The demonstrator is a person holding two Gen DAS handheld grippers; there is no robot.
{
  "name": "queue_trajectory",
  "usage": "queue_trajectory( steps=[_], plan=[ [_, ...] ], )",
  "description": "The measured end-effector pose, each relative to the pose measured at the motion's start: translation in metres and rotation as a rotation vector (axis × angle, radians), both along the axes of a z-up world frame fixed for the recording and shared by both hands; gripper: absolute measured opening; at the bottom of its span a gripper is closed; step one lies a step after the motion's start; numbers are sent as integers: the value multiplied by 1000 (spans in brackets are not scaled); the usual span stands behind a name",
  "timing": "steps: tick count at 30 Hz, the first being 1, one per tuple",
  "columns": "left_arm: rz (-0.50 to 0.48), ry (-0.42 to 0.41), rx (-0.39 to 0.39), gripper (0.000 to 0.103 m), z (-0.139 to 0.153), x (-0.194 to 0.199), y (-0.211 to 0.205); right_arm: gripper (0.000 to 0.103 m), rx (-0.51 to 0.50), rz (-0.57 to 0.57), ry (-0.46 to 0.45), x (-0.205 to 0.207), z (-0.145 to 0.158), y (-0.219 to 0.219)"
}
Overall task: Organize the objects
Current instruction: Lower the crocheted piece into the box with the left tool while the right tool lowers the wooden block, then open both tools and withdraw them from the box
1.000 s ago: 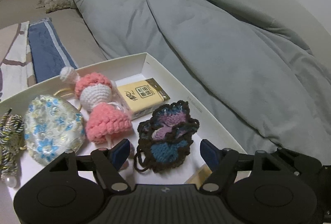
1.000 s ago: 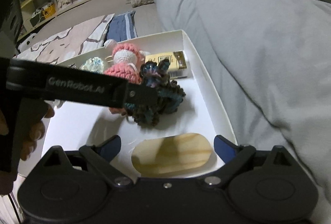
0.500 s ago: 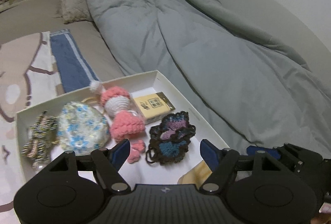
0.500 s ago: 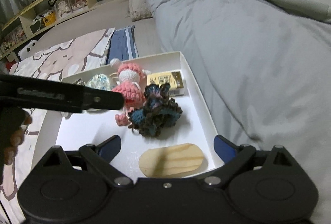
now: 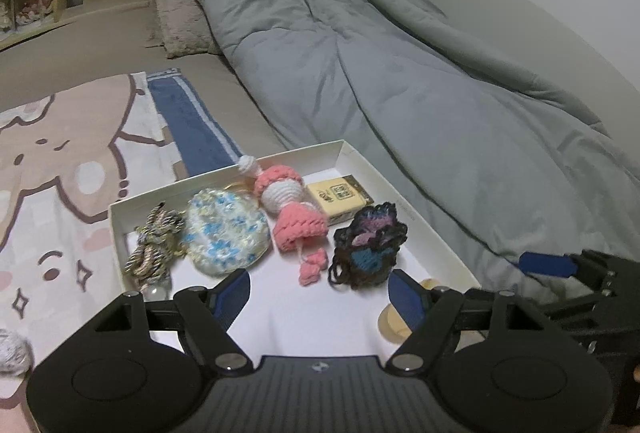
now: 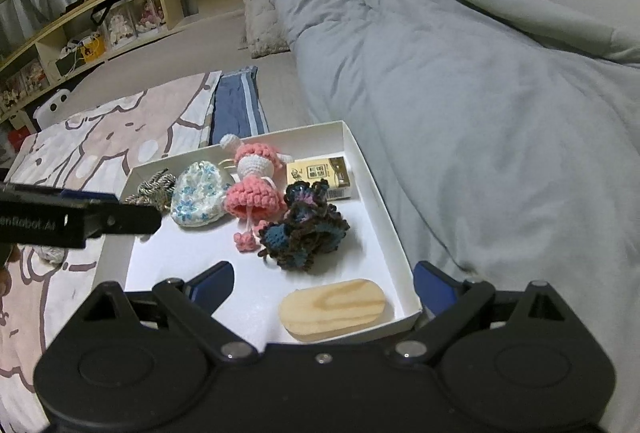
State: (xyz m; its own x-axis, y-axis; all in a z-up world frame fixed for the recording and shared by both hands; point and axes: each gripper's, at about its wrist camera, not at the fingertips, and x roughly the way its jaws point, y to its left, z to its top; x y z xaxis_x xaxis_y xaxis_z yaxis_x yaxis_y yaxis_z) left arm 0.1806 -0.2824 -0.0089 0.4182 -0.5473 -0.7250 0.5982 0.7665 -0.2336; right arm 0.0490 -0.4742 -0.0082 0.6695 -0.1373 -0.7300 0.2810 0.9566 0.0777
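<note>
A white tray (image 5: 434, 235) on the bed holds a braided cord (image 5: 154, 245), a floral pouch (image 5: 228, 233), a pink crocheted doll (image 5: 292, 209), a yellow box (image 5: 340, 199), a dark crocheted piece (image 5: 368, 249) and an oval wooden block (image 6: 334, 309). My left gripper (image 5: 320, 293) hovers above the tray's near part, its jaws opening with nothing between them. One of its fingers (image 6: 120, 219) reaches in from the left in the right wrist view. My right gripper (image 6: 323, 283) is open above the wooden block, not touching it.
A rumpled grey duvet (image 6: 480, 93) fills the right side, right against the tray. Left of the tray lie a cartoon-print blanket (image 5: 60, 161), a blue striped cloth (image 5: 192, 129) and a small grey ball (image 6: 50, 253). A pillow (image 6: 264, 29) and wooden shelves (image 6: 100, 17) stand beyond.
Both grippers have risen and drawn back, so the tray looks smaller. The left gripper has left the dark crocheted piece, which stays in the tray, and its jaws stand slightly wider.
</note>
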Motion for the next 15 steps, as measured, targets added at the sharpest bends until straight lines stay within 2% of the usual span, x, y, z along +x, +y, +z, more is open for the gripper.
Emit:
queue_trajectory(
  steps=[9,15],
  plan=[
    [22,-22,14,98,10,-16,24,97,-2,4,-6,-10,12,8],
    [31,-44,29,103,15,-27,38,103,-7,-7,-24,-20,20,12]
  ],
)
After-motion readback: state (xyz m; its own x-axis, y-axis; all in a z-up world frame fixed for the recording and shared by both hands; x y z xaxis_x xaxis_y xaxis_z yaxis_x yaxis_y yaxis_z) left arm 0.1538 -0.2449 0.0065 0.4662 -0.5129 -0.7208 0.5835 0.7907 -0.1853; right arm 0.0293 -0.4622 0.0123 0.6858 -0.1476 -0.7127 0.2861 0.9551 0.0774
